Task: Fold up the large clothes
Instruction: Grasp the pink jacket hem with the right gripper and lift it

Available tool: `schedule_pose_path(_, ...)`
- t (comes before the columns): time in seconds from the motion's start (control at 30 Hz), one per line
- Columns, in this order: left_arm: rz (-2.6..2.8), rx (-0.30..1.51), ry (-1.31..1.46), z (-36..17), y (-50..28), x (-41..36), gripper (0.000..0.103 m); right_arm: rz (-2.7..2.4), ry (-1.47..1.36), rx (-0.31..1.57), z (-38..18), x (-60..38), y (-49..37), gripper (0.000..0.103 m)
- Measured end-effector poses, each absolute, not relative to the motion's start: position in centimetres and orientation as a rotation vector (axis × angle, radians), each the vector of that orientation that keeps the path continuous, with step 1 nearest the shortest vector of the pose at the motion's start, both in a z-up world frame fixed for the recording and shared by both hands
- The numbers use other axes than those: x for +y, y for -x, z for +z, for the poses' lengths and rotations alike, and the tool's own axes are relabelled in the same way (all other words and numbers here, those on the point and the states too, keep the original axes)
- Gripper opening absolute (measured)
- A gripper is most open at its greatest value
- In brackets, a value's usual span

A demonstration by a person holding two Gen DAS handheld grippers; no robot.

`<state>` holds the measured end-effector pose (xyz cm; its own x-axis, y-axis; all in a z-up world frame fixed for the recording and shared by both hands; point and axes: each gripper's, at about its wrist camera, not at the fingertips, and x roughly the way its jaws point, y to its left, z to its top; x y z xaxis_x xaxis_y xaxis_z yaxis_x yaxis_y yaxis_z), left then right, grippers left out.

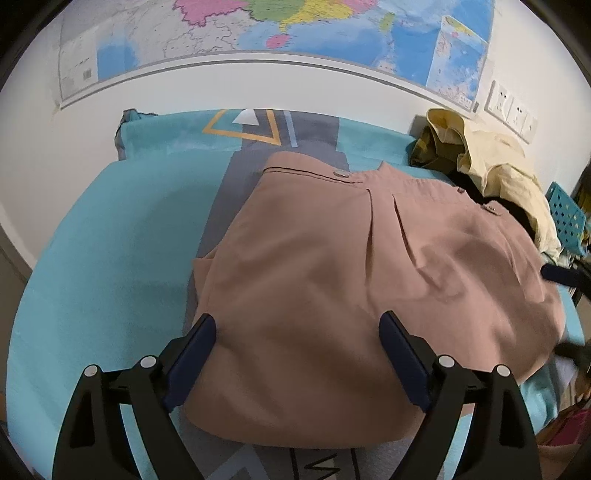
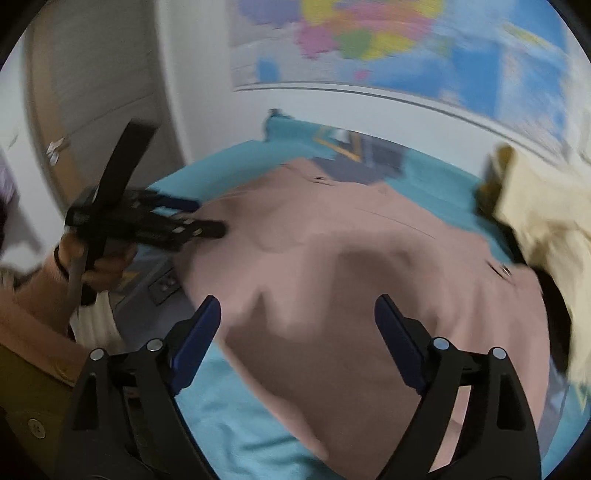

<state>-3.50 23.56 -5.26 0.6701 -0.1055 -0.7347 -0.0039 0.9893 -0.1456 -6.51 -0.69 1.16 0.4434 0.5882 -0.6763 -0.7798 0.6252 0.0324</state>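
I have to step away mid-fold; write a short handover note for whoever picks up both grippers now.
Left gripper: open, holding nothing, over the near part of the pink garment.
Right gripper: open, holding nothing, also over it.
The pink garment lies spread on the teal bed, buttoned edge toward the wall. A yellow garment is piled at the far right.
Done: garment laid fairly flat.
Left: grasp an edge and start folding; then the yellow one.

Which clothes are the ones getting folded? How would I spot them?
Look at the teal bed under the wall map. The pink garment lies spread flat across its middle. Unlike the crumpled yellow clothes piled beside it, it is smooth with metal snaps.
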Motion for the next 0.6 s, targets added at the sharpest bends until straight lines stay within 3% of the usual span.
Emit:
schedule_pose_path(0.33, -0.033, 0.822, 0.24, -4.9, 5.2, 26.8, 0.087, 0.84, 0.611, 0.762, -4.3, 6.0, 7.4, 0.089)
schedule_pose_path(0.6, -0.002, 0.826, 0.287, -5.0, 7.1, 29.0, 0.087, 0.957, 0.686, 0.65, -3.2, 9.6, 9.8, 0.089)
